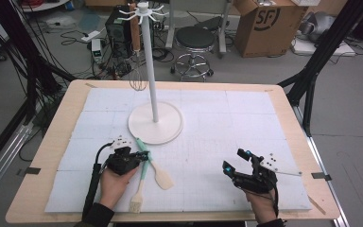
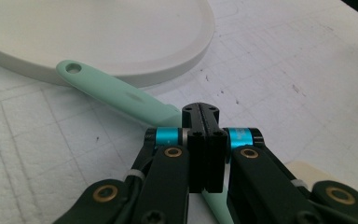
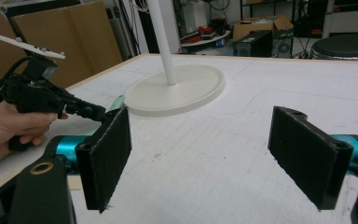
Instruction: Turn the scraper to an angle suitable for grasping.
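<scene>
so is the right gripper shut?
No. In the right gripper view the right gripper has its pads wide apart, with bare table between them.

You can read one marking: the letters "SF" in a ring on the cardboard box (image 1: 264, 21) on the floor behind the surface.

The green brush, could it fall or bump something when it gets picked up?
Maybe. The left gripper pinches the brush on its thin handle, so the bristle end might swing down and slip. The spatula lies right beside it and could get knocked. The handle tip touches the stand base and may scrape it.
</scene>
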A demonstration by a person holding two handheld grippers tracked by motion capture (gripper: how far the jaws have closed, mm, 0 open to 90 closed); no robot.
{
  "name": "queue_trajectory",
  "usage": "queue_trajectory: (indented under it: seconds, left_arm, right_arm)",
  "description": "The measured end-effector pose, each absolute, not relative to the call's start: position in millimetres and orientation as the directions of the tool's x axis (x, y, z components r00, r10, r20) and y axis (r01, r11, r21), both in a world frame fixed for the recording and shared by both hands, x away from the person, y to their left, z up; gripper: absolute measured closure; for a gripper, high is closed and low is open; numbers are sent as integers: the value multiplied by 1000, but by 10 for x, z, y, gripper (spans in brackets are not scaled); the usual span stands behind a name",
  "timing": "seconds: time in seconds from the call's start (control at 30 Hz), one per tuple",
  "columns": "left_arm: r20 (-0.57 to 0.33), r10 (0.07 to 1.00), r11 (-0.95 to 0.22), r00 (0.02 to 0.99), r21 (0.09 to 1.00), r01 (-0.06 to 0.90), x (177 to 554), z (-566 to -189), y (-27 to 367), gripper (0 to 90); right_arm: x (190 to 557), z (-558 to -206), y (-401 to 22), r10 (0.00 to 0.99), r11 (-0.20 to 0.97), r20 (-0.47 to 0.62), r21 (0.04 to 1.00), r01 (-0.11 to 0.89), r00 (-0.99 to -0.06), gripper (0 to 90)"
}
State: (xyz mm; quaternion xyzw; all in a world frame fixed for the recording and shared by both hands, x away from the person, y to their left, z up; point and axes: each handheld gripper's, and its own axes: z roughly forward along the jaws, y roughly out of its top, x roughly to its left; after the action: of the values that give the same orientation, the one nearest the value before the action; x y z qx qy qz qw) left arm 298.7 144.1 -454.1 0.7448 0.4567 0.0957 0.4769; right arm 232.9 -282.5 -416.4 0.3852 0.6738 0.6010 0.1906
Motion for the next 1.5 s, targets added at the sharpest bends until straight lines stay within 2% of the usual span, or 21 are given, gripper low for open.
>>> queue_trajectory:
  seconds: [0.27,0.5,0.6,1.5]
  left_arm:
    - [-302,749,-157,590,784,600,2955,-4536,1389,898]
    - [-281,729,-241,624,748,618,2823,-4533,1253,898]
    - [-302,730,-218,613,747,628,2840,-4543,1242,898]
    - [-228,693,-322,684,751,577,2823,-4527,894,898]
  right_arm:
    - [2326,-4164,-2824,750,-18,205,957,291,-628,208]
    - [2320,-4161,-2833,751,-27,211,956,291,-625,208]
    - [2315,-4162,-2832,749,-23,208,957,290,-629,208]
    - [2319,-4178,-2832,754,-17,208,955,297,-623,208]
